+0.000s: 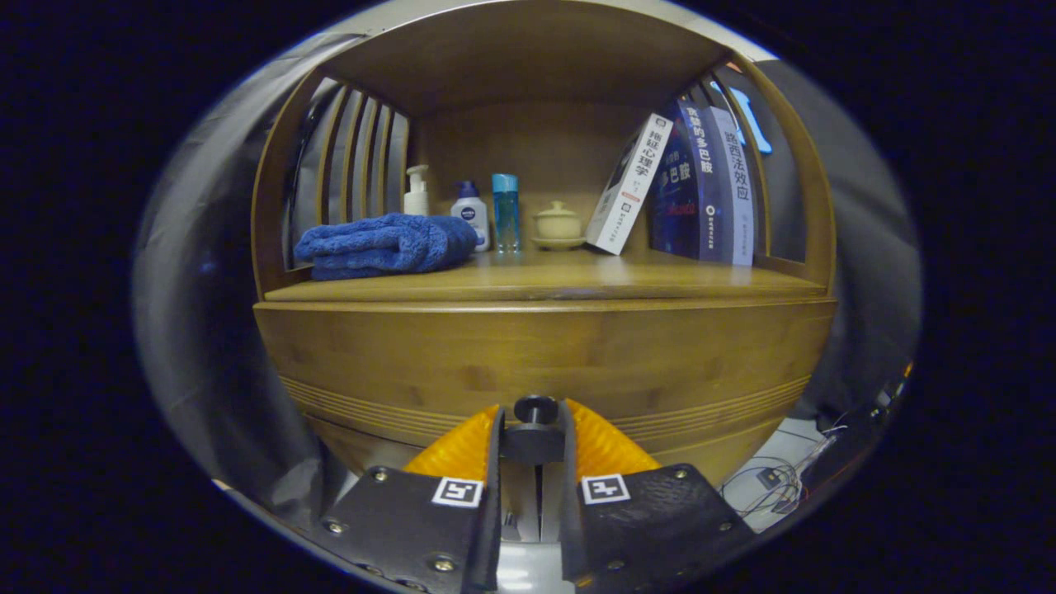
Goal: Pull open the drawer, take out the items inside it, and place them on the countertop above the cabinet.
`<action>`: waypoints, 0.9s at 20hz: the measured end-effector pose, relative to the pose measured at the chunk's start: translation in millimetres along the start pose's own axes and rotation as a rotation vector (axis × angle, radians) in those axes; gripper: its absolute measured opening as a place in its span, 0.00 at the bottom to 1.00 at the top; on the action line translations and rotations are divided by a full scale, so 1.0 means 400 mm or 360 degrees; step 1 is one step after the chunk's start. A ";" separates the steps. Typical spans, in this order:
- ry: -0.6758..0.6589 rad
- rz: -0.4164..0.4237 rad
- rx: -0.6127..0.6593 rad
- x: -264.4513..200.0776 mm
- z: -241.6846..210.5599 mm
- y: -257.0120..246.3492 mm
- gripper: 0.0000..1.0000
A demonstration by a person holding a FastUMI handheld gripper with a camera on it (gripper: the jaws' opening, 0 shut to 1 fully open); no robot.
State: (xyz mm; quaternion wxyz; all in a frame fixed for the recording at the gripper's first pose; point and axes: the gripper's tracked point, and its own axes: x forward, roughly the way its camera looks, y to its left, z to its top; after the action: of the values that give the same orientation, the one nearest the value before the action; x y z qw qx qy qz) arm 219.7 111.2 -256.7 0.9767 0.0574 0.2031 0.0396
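Note:
A wooden cabinet faces me, its drawer front (544, 355) a wide closed panel below the countertop shelf (577, 280). A small dark round knob (535, 410) sticks out of the drawer front low in the middle. My gripper (535, 433) is closed around that knob, one finger on each side of its stem. The drawer's inside is hidden.
On the countertop lie a folded blue towel (386, 245), a white pump bottle (417, 191), a white-and-blue bottle (470, 213), a clear blue bottle (506, 212) and a small cream lidded pot (558, 224). Several books (685, 186) lean at the right. Cables (775, 483) trail on the floor at the right.

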 end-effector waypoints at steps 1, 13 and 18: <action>0.0002 0.0001 0.0039 -0.003 -0.003 0.001 0.30; -0.0024 -0.0003 0.0032 -0.212 -0.049 0.002 0.30; 0.0007 0.0002 0.0008 -0.284 -0.076 0.006 0.29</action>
State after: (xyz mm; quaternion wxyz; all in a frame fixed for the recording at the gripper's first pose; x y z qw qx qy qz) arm 103.5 105.1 -239.4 0.9761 0.0599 0.2053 0.0398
